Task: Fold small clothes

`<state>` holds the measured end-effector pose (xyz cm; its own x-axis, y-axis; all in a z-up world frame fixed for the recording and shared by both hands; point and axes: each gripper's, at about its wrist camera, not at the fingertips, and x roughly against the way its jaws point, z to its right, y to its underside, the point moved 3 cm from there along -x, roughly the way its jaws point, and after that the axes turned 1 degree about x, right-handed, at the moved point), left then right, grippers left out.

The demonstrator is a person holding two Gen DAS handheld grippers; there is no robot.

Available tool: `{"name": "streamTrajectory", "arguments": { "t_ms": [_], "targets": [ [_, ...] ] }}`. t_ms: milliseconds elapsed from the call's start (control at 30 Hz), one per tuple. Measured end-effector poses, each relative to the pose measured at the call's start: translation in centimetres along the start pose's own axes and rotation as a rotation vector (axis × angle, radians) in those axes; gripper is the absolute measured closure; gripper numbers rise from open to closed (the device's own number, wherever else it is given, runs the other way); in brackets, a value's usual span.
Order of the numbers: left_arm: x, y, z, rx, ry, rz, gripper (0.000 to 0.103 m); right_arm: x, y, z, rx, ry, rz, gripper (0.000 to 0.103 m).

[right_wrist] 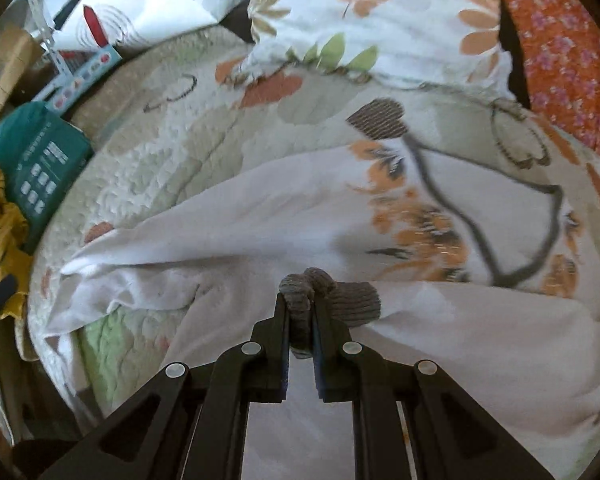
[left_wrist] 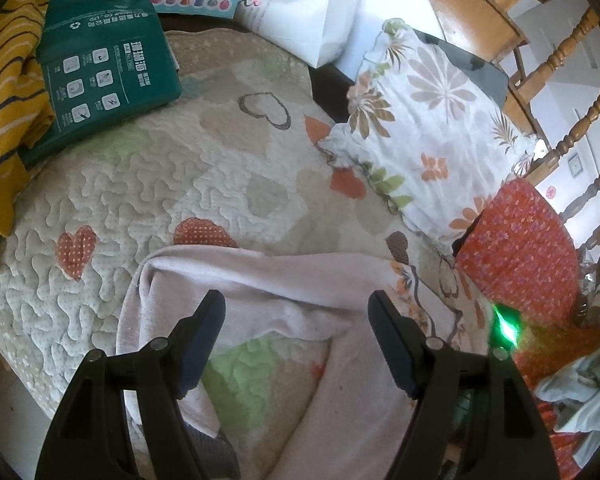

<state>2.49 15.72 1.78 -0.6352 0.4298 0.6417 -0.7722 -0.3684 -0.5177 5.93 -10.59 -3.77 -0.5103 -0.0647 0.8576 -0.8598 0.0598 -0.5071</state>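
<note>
Between our right gripper [right_wrist: 300,312] jaws we pinch the grey ribbed cuff [right_wrist: 340,296] of the white garment [right_wrist: 260,216]; our left gripper [left_wrist: 296,332] hangs spread above its folded edge.

Garment [right_wrist: 260,216]: pale pink, orange-and-grey print, grey ribbed cuff [right_wrist: 340,296]. Quilt [left_wrist: 140,200]: cream with orange, beige, green hearts. Pillow [left_wrist: 432,120]: white, floral. Box [left_wrist: 108,76]: dark green. Tools were black.
</note>
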Motion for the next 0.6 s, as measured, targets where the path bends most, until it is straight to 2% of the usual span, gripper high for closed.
{"name": "streamTrajectory", "arguments": {
  "t_ms": [33, 200, 333, 433, 533, 600],
  "targets": [
    [-0.2, 0.1, 0.1, -0.002, -0.002, -0.003, 0.03, -0.7, -0.1, -0.3, 0.002, -0.016, -0.013, 0.089],
    [-0.6, 0.2, 0.1, 0.003, -0.021, -0.016, 0.03, -0.1, 0.0, -1.0, -0.002, -0.127, -0.025, 0.087],
    [-0.6, 0.1, -0.8, 0.04, -0.038, -0.015, 0.029, 2.7, 0.5, 1.4, -0.014, -0.126, 0.017, 0.084],
    [-0.7, 0.2, -1.0, 0.052, -0.035, -0.023, 0.029, 5.2, 1.6, 5.2, -0.039, -0.061, 0.049, 0.074],
    [-1.1, 0.5, -0.6, 0.046, -0.032, -0.035, 0.029, 6.7, 2.9, 8.9, -0.006, 0.076, 0.052, 0.074],
    [-1.5, 0.8, 0.1, 0.037, -0.035, -0.043, 0.029, 7.0, 3.4, 10.2, 0.003, 0.109, 0.033, 0.074]
  ]
}}
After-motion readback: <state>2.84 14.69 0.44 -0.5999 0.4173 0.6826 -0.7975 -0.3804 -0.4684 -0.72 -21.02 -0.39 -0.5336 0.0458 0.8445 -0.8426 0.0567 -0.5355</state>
